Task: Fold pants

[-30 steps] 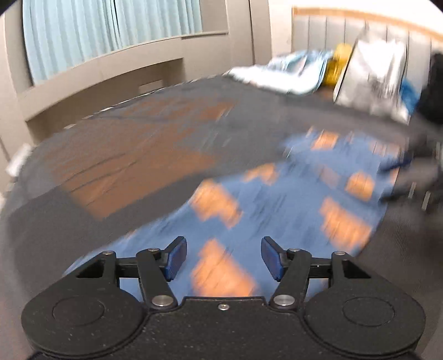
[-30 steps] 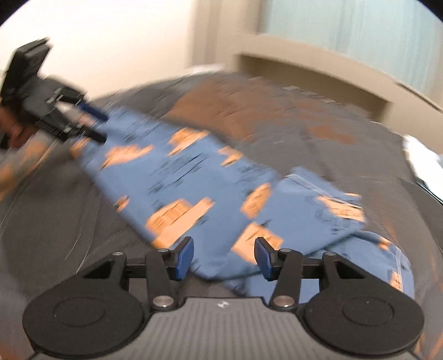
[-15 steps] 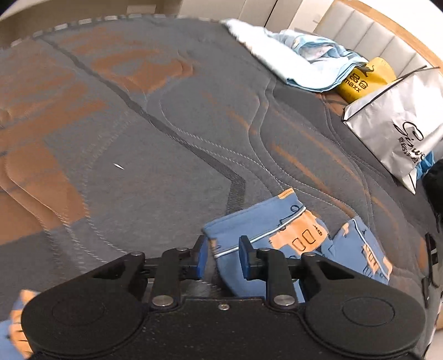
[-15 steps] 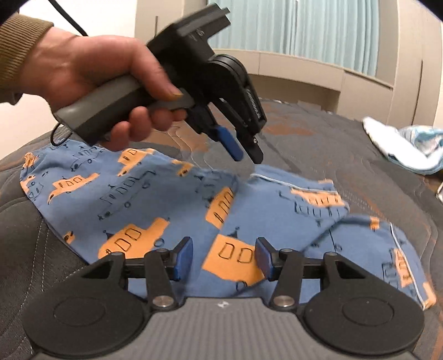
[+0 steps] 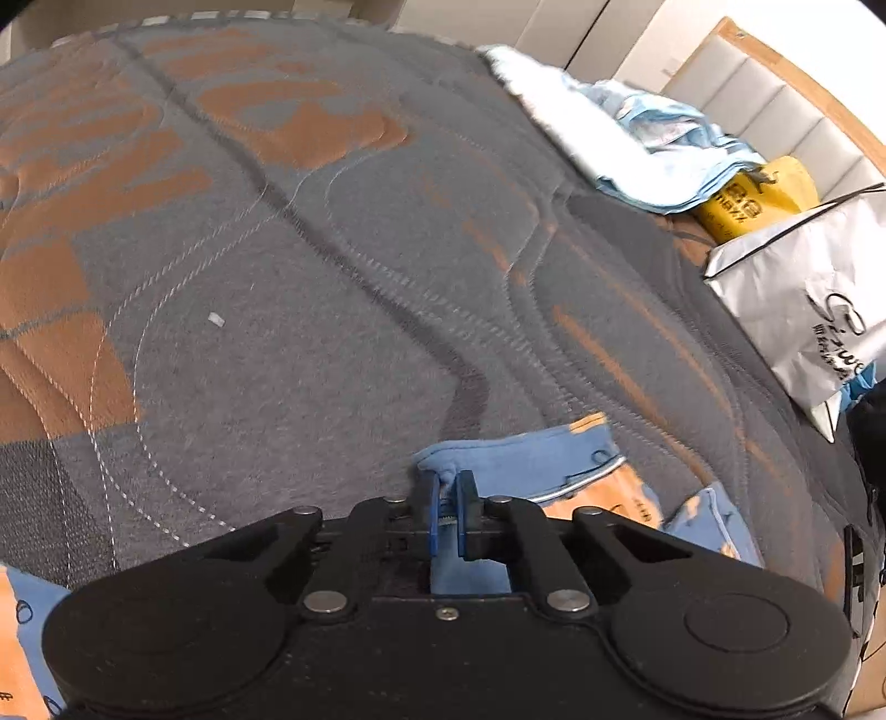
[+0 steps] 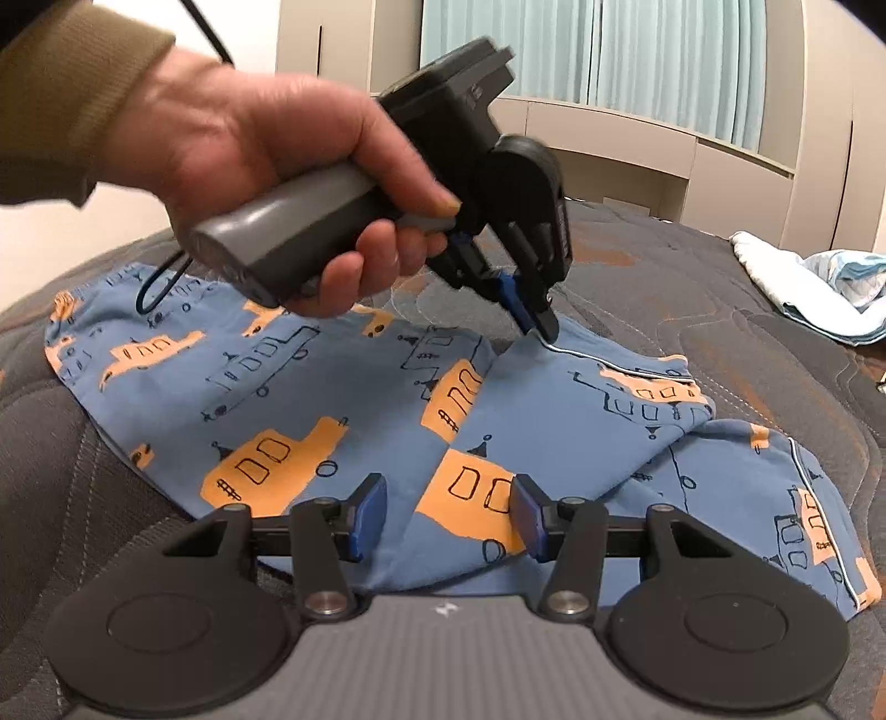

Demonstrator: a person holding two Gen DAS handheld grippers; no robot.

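Observation:
Blue pants with orange boat prints lie spread on the grey and orange bed cover. My left gripper is shut on a folded edge of the pants. In the right wrist view the left gripper pinches that edge at the pants' far side, held by a hand. My right gripper is open and empty, just above the near edge of the pants, over an orange boat print.
A white and light blue heap of cloth, a yellow bag and a silver bag lie near the padded headboard. Curtains and a beige ledge stand beyond the bed.
My left gripper has closed its fingers onto the pants' edge. My right gripper has stayed open and moved slightly closer over the pants.

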